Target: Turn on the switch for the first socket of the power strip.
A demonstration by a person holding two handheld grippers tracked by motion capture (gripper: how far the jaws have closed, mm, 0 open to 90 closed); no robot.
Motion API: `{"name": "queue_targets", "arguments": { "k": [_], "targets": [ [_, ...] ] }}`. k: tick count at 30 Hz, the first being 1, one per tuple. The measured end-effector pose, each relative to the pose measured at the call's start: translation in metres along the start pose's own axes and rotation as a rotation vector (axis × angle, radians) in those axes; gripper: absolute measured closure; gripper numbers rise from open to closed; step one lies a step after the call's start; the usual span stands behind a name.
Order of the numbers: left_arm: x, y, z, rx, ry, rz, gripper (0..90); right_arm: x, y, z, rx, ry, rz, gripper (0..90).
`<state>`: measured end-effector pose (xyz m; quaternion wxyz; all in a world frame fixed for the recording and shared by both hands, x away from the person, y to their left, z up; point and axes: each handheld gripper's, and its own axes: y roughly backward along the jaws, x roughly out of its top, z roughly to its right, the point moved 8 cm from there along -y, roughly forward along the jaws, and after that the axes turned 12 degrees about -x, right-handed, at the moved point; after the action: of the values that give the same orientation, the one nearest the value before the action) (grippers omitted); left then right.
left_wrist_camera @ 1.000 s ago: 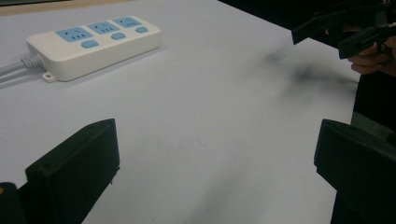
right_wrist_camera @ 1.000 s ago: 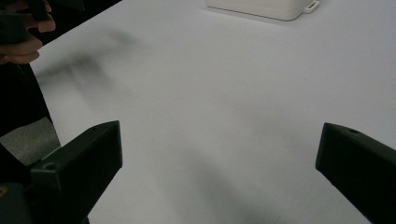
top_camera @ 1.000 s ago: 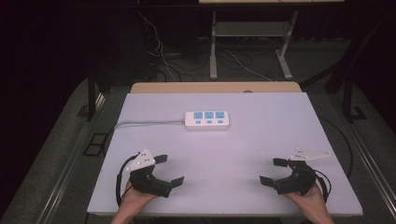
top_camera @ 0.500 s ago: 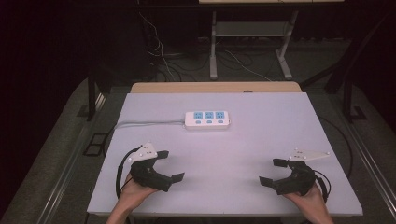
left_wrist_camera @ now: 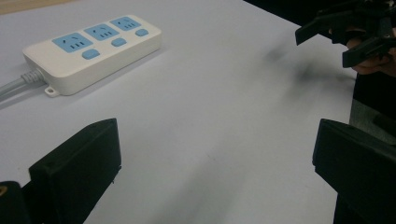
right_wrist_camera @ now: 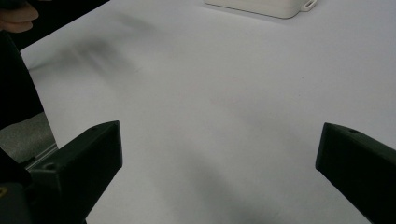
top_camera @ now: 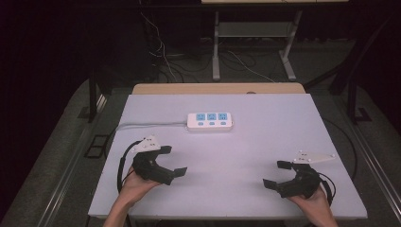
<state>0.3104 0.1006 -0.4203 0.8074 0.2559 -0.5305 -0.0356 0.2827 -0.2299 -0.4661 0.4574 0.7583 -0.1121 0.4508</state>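
Observation:
A white power strip (top_camera: 209, 121) with three blue sockets lies at the table's back middle, its cord (top_camera: 146, 125) running off to the left. My left gripper (top_camera: 176, 161) is held above the front left of the table, open and empty, pointing right and toward the strip. In the left gripper view the power strip (left_wrist_camera: 93, 49) sits ahead at upper left, well beyond the open left gripper (left_wrist_camera: 215, 177). My right gripper (top_camera: 272, 174) rests at the front right, open and empty. Between the wide jaws of the right gripper (right_wrist_camera: 217, 172) there is bare table.
The white tabletop (top_camera: 265, 137) has free room in the middle and at the back right. A wooden edge (top_camera: 217, 88) runs behind it. Cables and a metal stand (top_camera: 250, 52) are on the dark floor beyond. The other gripper (left_wrist_camera: 350, 35) shows far off.
My left gripper has moved away from the front edge, toward the power strip. The right gripper has stayed where it was.

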Motion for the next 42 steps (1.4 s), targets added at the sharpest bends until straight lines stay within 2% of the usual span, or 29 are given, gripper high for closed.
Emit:
{"name": "queue_targets", "arguments": {
  "k": [10,42],
  "targets": [
    [0.016,-0.003,-0.013,0.003,0.001,-0.025,0.0,-0.001,0.001,0.0,0.003,0.002,-0.002,0.1],
    [0.053,-0.009,-0.033,0.009,-0.031,-0.097,0.2,-0.002,0.0,-0.001,0.006,0.006,-0.009,0.1]
  ]
}}
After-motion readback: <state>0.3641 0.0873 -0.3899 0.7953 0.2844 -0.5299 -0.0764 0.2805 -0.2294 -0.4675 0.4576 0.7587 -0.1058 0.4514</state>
